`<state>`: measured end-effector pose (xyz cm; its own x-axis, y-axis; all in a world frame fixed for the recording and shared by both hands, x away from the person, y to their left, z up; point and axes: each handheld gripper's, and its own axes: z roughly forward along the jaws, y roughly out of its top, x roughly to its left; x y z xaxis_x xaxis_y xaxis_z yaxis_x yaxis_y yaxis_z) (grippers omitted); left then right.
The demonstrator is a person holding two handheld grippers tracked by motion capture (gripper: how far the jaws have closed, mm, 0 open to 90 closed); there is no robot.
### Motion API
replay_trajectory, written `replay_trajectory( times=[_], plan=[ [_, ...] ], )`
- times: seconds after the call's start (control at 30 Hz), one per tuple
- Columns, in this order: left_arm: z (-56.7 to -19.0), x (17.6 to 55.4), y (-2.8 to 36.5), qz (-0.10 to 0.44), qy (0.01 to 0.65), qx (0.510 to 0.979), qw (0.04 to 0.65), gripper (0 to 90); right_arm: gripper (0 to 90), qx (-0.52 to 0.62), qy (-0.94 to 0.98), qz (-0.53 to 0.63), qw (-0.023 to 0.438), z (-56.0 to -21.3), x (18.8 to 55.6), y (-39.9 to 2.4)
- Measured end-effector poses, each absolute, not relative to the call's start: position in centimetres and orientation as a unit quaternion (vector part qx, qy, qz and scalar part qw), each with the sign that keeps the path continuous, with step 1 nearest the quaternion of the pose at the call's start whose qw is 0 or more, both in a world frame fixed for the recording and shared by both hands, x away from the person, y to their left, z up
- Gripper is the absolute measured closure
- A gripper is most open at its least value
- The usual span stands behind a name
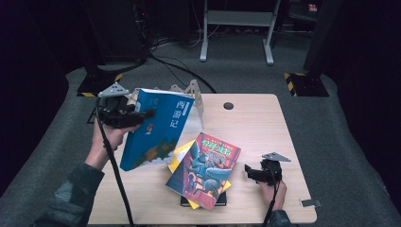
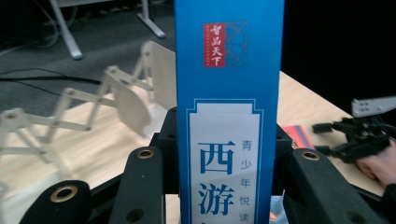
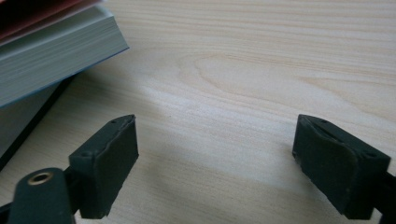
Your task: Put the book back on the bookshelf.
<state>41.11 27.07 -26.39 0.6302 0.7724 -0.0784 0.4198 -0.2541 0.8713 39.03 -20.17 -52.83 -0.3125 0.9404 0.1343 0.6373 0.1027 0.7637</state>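
Between our left gripper's [image 1: 144, 115] jaws we clamped the blue book [image 1: 156, 127] above the table [image 1: 265, 123]; our right gripper [image 1: 249, 171] rested open beside the stack [image 1: 205, 172].

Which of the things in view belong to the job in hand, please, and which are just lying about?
In the job: blue book clamped in the left gripper; book pile; folding wooden rack.
Lying about: floor cables; metal stand.

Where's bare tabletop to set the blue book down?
Free: the far right of the table, between the round hole and the right gripper; also the near left corner. Crowded: the centre, under the book stack, and the far left by the folding rack. The left gripper holds the blue book.
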Motion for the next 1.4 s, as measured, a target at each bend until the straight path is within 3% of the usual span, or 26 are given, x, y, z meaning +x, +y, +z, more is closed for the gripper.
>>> replay_trajectory(
  times=[0.07,0.17,0.73,1.4],
  plan=[
    [-26.4,41.1,27.5,0.189,0.395,0.760,0.479,62.0,3.9,0.555,0.719,0.369,0.200,-52.9,39.2,-20.0],
    [-26.5,41.1,29.3,0.197,0.411,0.748,0.483,61.9,2.3,0.550,0.724,0.363,0.202,-52.9,39.3,-19.9],
    [-27.1,41.1,33.4,0.326,0.480,0.674,0.457,61.9,2.4,0.549,0.734,0.331,0.224,-53.0,39.3,-19.1],
    [-29.7,45.4,36.2,0.379,0.538,0.612,0.439,61.9,2.7,0.539,0.742,0.326,0.227,-53.0,39.3,-19.0]
  ],
)
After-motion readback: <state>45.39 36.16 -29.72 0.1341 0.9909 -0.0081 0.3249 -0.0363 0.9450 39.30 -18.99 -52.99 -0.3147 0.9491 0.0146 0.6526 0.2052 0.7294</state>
